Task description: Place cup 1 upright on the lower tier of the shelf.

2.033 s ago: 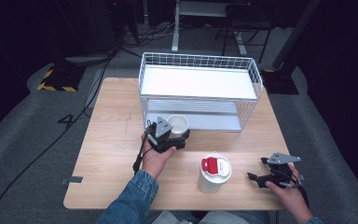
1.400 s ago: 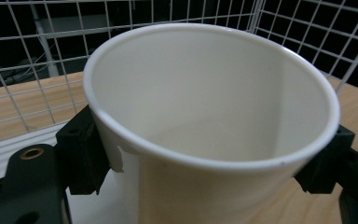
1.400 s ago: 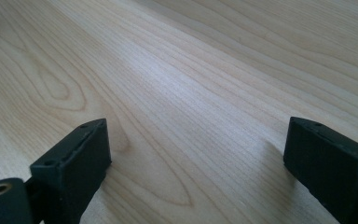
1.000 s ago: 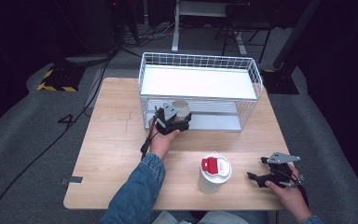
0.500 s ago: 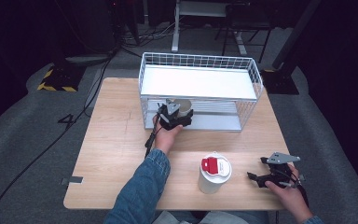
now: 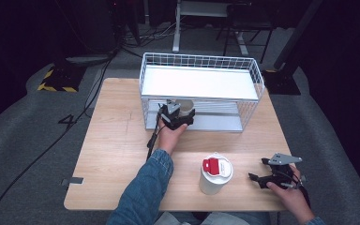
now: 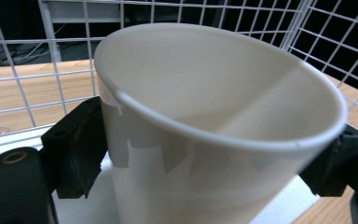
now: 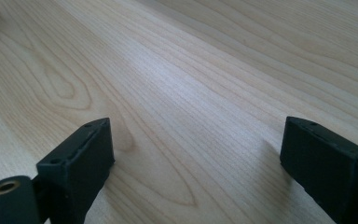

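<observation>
A pale wooden table stands in a dark room with grey carpet all around it. Nearest to the person, at the front right of the table, the right gripper lies low over the bare wood. In the right gripper view its jaws stand apart with nothing between them, and they have just been closing a little. Just to its left stands a white cup with a red lid, upright and on its own. Farther in, the left gripper reaches into the lower shelf of the white wire rack. It has the open paper cup between its jaws. This cup sits at the front of that lower shelf, near the left end. In the left gripper view the black pads sit close on both sides of the cup, and the jaws have just been opening. I cannot tell if the pads are touching the cup or have let it go. It looks like the step now is putting the paper cup down in the rack. Next, the jaws need to open enough to be free of the cup. Then the hand should pull straight back, slowly, so it does not bump the cup or the wires.
</observation>
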Tool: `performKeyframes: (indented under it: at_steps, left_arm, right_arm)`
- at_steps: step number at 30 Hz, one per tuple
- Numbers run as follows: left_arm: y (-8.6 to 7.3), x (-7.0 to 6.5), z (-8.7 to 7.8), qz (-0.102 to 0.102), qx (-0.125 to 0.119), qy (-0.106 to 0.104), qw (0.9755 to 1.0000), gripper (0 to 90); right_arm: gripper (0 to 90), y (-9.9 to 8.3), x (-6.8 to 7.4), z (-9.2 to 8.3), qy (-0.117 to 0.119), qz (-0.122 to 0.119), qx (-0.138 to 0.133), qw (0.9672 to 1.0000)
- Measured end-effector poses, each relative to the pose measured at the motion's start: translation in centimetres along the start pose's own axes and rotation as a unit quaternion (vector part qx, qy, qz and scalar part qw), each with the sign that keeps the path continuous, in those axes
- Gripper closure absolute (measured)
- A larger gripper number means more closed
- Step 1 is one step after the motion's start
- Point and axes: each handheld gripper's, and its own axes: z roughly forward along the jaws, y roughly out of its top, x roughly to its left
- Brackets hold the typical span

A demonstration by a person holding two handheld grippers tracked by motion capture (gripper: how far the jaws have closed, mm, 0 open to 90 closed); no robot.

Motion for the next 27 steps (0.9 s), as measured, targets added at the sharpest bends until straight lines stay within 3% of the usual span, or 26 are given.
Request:
performKeyframes:
  at_steps: [7,14,27]
  left_arm:
    - [0.0,-0.4,-0.7,0.014,-0.004,0.000,0.9999,15.1]
    - [-0.3,-0.2,-1.7,0.015,-0.004,0.009,0.9998,15.1]
    - [-0.2,-0.4,-4.6,0.027,-0.013,0.005,0.9995,15.1]
  right_arm:
    - [10.0,0.0,0.0,0.0,0.000,0.000,0.000,1.0000]
    - [10.0,0.0,0.0,0.0,0.000,0.000,0.000,1.0000]
    - [10.0,0.0,0.0,0.0,0.000,0.000,-0.001,1.0000]
